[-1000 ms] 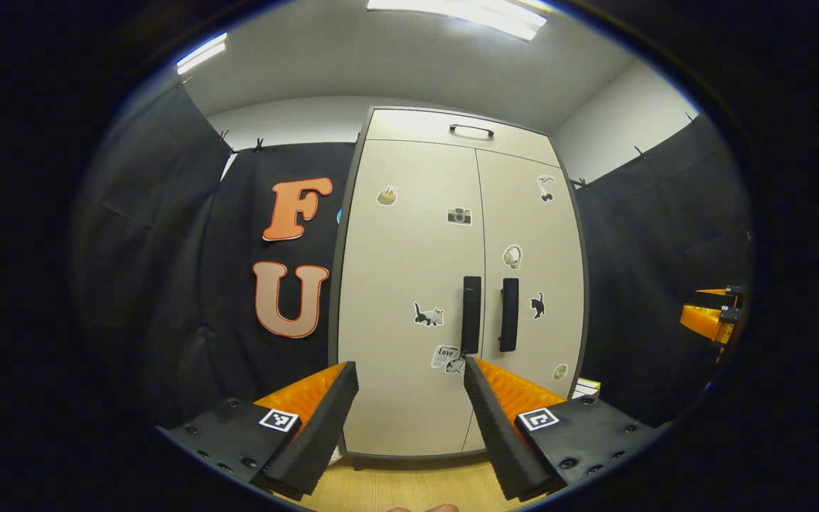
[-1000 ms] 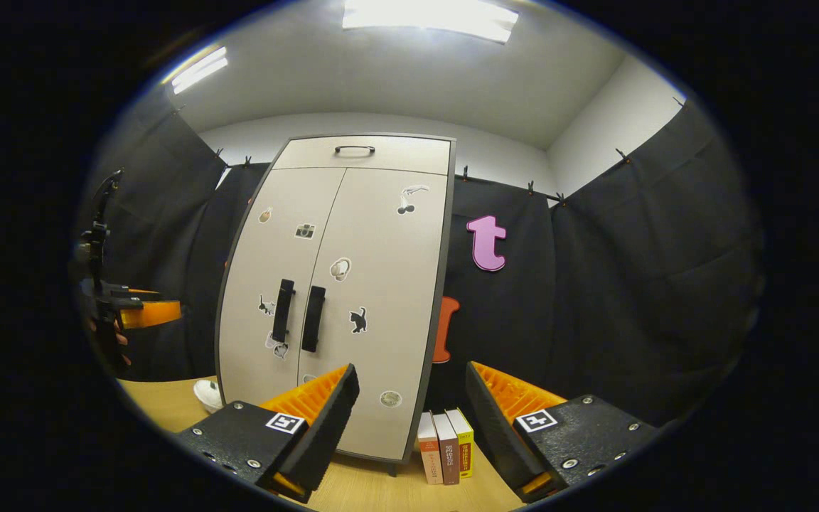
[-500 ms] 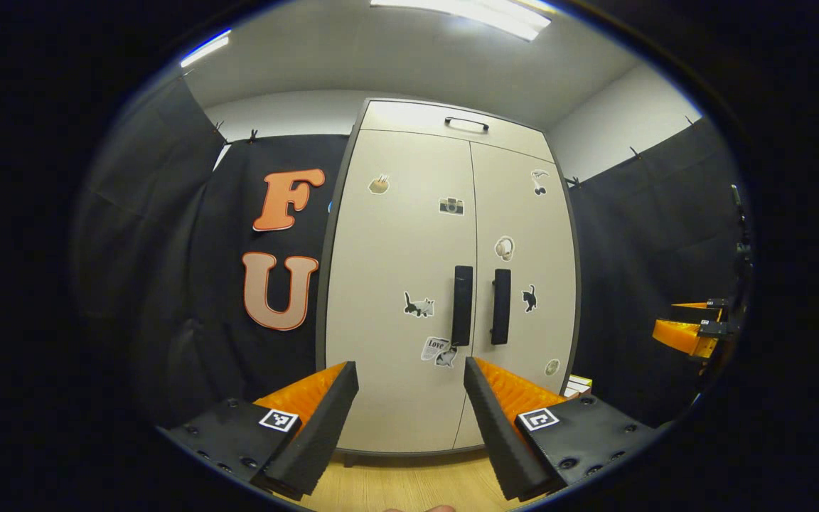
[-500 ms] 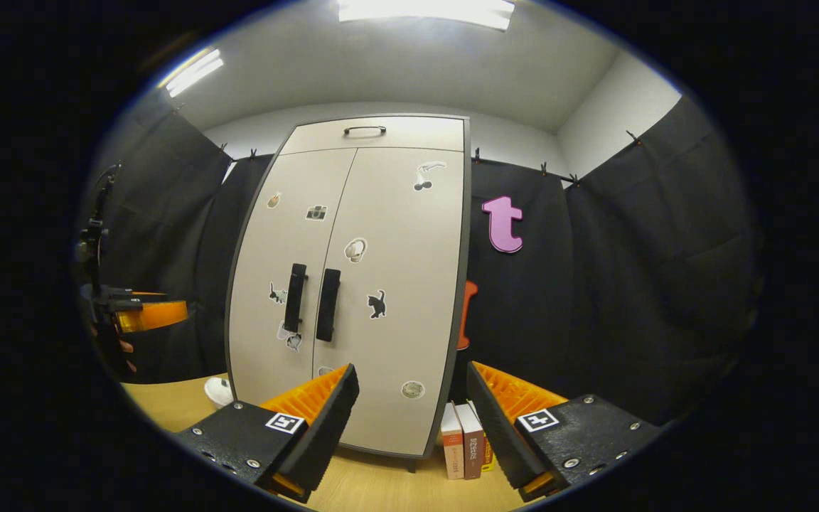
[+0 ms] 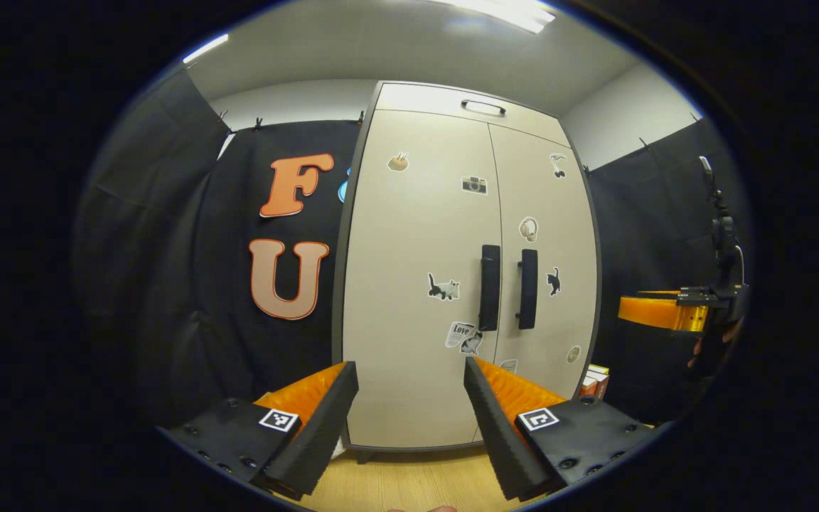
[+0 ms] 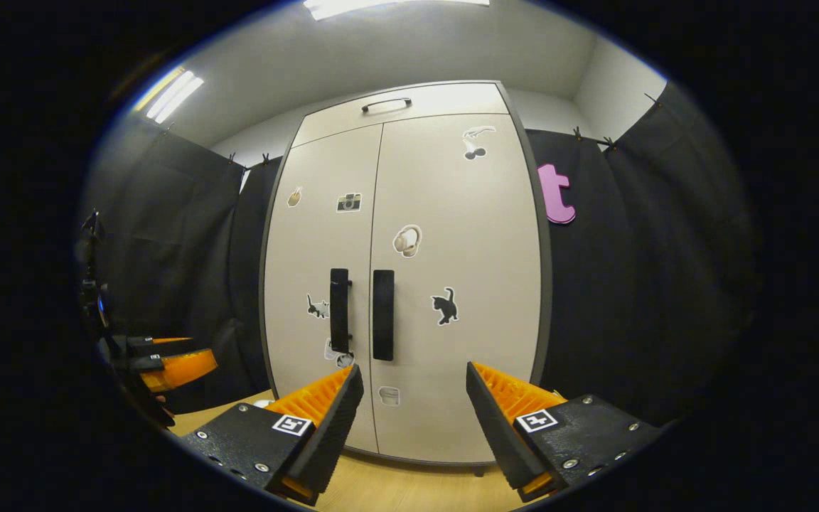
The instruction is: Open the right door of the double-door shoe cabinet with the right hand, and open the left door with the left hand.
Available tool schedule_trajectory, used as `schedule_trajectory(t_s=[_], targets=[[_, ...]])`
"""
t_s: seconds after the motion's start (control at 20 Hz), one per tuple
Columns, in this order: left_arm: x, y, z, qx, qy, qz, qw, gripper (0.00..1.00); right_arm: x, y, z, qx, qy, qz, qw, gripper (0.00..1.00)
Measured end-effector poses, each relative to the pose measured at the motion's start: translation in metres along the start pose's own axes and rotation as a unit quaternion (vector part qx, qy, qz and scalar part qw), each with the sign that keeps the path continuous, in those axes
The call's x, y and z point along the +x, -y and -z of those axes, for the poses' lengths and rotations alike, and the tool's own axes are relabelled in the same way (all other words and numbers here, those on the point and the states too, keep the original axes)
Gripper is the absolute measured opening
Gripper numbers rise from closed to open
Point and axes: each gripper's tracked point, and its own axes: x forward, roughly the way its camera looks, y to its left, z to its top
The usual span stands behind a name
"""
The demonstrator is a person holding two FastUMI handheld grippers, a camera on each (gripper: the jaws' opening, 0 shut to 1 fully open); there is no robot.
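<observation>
The left gripper (image 5: 409, 384) hangs short of the shoe cabinet (image 5: 416, 284), jaws spread wide and empty. The right gripper (image 6: 413, 387) (level, facing the same cabinet's front) is likewise gaping, touching nothing.

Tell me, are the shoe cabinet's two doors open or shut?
Shut: right door and left door lie flush along the middle seam, handles untouched.

Books (image 5: 594, 380) beside the shoe cabinet (image 5: 409, 284) mostly hidden behind its corner
</observation>
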Motion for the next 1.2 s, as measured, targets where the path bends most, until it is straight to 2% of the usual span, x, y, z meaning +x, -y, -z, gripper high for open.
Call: schedule_trajectory(t_s=[0.25,0.3,0.55,0.75,0.85,0.9,1.05,1.2], targets=[[0.010,-0.024,0.013,0.004,-0.007,-0.002,1.000,0.96,0.049,-0.031,-0.004,0.016,-0.027,-0.010,0.999,0.89],[0.011,-0.030,0.018,0.004,-0.009,-0.001,1.000,0.96,0.058,-0.036,-0.005,0.014,-0.026,-0.009,1.000,0.83],[0.014,-0.071,0.040,-0.006,-0.028,-0.016,0.999,0.96,0.103,-0.047,-0.005,0.046,-0.043,-0.001,0.998,0.82],[0.012,-0.106,0.049,0.003,-0.037,-0.049,0.998,0.94,0.139,-0.036,-0.010,0.032,-0.044,0.034,0.998,0.82],[0.010,-0.110,0.048,0.002,-0.036,-0.049,0.998,0.96,0.150,-0.027,-0.010,0.021,-0.044,0.058,0.997,0.77],[0.008,-0.111,0.046,0.002,-0.032,-0.049,0.998,0.96,0.154,-0.026,-0.010,0.019,-0.043,0.063,0.997,0.71],[0.004,-0.115,0.046,-0.007,-0.029,-0.052,0.998,0.96,0.168,-0.020,-0.003,0.018,-0.049,0.083,0.995,0.64],[-0.006,-0.107,0.058,-0.025,-0.044,-0.038,0.998,0.96,0.177,-0.022,0.000,0.024,-0.049,0.090,0.994,0.54]])
